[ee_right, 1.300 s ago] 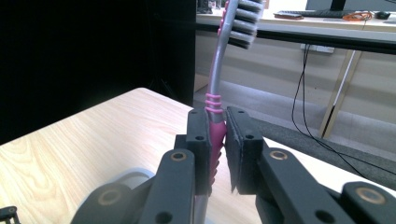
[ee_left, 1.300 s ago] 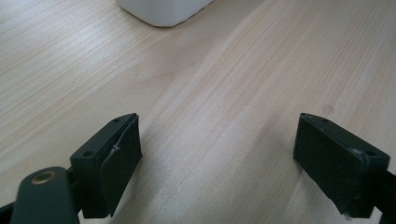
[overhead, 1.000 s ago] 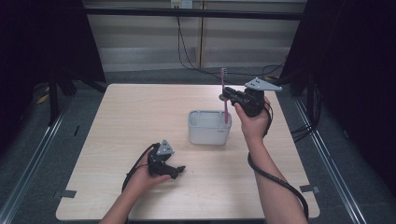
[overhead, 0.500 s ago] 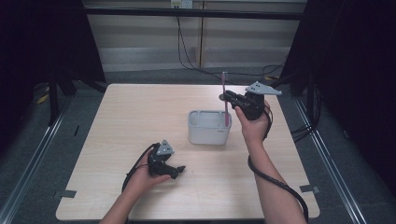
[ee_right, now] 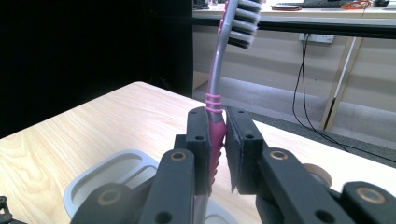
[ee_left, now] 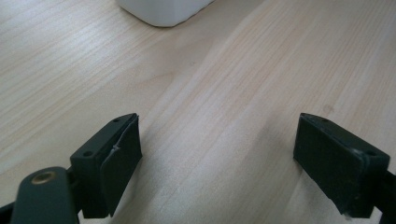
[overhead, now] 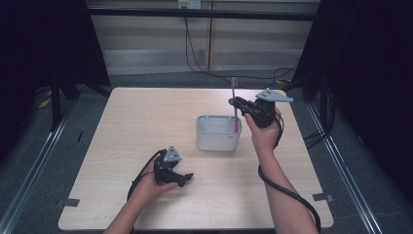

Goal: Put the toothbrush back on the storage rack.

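A pink and grey toothbrush [overhead: 234, 105] [ee_right: 215, 88] stands upright, bristles up, its lower end inside the right compartment of a white holder cup [overhead: 217, 132] [ee_right: 100, 178] at mid-table. My right gripper [overhead: 237, 104] [ee_right: 218, 140] is shut on the toothbrush's pink handle, just above the cup's rim. My left gripper [overhead: 184, 179] [ee_left: 219, 154] rests low on the wood near the table's front left, open, with nothing between its jaws. The cup's white corner [ee_left: 161, 10] lies ahead of the left gripper.
The light wooden table [overhead: 146, 122] has bare wood around the cup. Dark curtains flank both sides. Cables hang down the wall behind the table's far edge [overhead: 199, 44]. A black cable [overhead: 282, 187] trails along the right forearm.
The right gripper has lowered the toothbrush a little, so its lower end sits deeper in the cup. The left gripper has stayed put.
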`<action>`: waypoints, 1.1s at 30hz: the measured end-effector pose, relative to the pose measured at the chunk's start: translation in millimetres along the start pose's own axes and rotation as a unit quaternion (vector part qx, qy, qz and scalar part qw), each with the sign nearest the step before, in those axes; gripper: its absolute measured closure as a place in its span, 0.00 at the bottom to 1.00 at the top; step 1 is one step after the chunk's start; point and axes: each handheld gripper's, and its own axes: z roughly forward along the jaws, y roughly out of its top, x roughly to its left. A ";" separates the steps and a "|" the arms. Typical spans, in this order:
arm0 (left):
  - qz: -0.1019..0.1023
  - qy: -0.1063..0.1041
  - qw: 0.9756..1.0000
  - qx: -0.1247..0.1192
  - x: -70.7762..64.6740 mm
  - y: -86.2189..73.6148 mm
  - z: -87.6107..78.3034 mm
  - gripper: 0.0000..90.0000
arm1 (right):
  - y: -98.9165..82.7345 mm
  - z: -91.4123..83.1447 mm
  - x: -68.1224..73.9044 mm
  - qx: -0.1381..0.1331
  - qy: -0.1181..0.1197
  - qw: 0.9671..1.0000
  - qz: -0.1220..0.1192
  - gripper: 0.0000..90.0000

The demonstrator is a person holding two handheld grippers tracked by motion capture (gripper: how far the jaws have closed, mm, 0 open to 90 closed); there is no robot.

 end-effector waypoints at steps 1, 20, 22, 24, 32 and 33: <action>0.000 0.000 1.000 0.000 0.0 0.0 0.0 0.16 | -2.3 0.0 0.0 0.000 0.002 1.000 0.004 0.89; 0.001 0.000 1.000 0.000 0.0 0.0 0.0 0.16 | -15.6 -3.3 -2.6 0.006 0.004 1.000 0.011 0.89; 0.001 0.000 1.000 0.000 0.0 0.0 0.0 0.16 | -17.3 -3.1 -2.7 0.006 0.005 1.000 0.012 0.89; 0.001 0.000 1.000 0.000 0.0 0.0 0.0 0.16 | -19.3 -3.0 -2.3 0.007 0.009 1.000 0.014 0.89; 0.000 0.000 1.000 0.000 0.0 0.0 0.0 0.16 | -24.7 -4.4 -0.6 0.010 0.014 1.000 0.017 0.89; 0.000 -0.001 1.000 0.000 -0.1 0.0 0.0 0.16 | -25.3 -4.8 0.0 0.010 0.014 1.000 0.018 0.89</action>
